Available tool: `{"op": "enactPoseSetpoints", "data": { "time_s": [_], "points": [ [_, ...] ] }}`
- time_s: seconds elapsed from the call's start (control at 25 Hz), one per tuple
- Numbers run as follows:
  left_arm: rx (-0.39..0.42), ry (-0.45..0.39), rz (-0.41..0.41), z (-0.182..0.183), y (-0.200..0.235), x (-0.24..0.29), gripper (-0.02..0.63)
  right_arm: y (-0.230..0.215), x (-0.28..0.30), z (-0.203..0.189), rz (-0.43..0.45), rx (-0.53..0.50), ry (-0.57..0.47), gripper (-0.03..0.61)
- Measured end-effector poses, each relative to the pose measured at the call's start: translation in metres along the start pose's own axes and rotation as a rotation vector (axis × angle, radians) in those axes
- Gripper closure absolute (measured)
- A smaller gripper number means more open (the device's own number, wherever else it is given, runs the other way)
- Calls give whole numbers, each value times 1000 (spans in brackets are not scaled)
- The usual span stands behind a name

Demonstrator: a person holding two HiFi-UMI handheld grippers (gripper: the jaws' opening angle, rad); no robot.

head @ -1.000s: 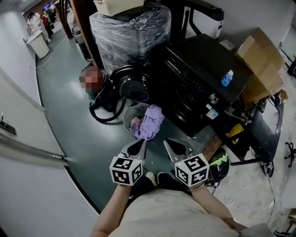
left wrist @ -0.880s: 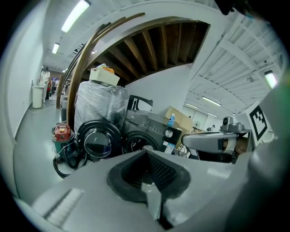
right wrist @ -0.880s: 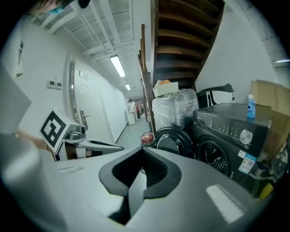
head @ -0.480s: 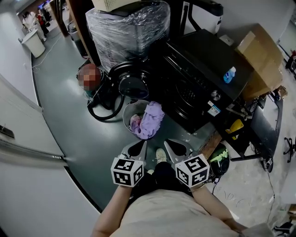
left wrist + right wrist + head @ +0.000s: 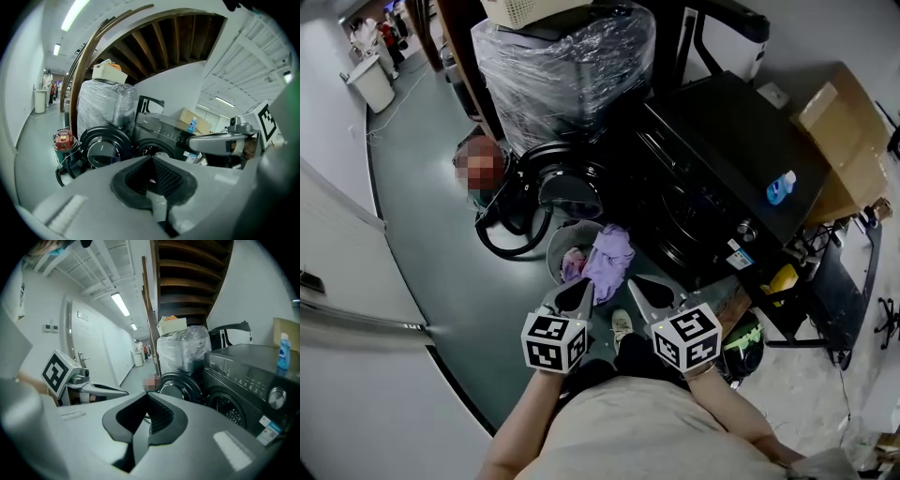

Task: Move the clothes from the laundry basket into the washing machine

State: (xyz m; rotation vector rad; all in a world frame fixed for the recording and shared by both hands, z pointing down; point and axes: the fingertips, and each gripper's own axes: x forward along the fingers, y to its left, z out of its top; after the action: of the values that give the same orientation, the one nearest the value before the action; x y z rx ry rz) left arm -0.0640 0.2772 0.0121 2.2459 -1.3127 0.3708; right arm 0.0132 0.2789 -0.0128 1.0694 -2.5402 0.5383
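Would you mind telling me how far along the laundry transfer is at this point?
Done: the washing machine has its door open. In hand: nothing; the left gripper and right gripper are both shut and empty, near the laundry basket. Left: everything, as the purple garment and pink clothes lie in the basket.

Saw a round grey laundry basket (image 5: 555,246) upright on the floor, just in front of a black front-loading washing machine (image 5: 712,173) with its round door (image 5: 570,190) swung open. Held clothes: a lilac garment (image 5: 609,253) draped over the machine-side rim, a pink piece (image 5: 573,265) beside it.
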Motion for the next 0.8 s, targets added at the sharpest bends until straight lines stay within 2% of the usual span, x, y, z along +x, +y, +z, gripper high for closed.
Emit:
{"op": "enactPoseSetpoints", "data": {
  "time_s": [0.2,0.4,0.6,0.8],
  "points": [
    [-24,-44,71,31,20,33,614,-37,28,24,44,-17,18,550],
    [-78,-50,105,47,34,65,614,-72,48,39,61,-27,39,550],
    [-123,-68,103,59,37,82,614,-85,62,39,89,-22,73,551],
    [-126,-61,110,61,43,88,614,-93,72,42,86,-3,77,551]
  ]
}}
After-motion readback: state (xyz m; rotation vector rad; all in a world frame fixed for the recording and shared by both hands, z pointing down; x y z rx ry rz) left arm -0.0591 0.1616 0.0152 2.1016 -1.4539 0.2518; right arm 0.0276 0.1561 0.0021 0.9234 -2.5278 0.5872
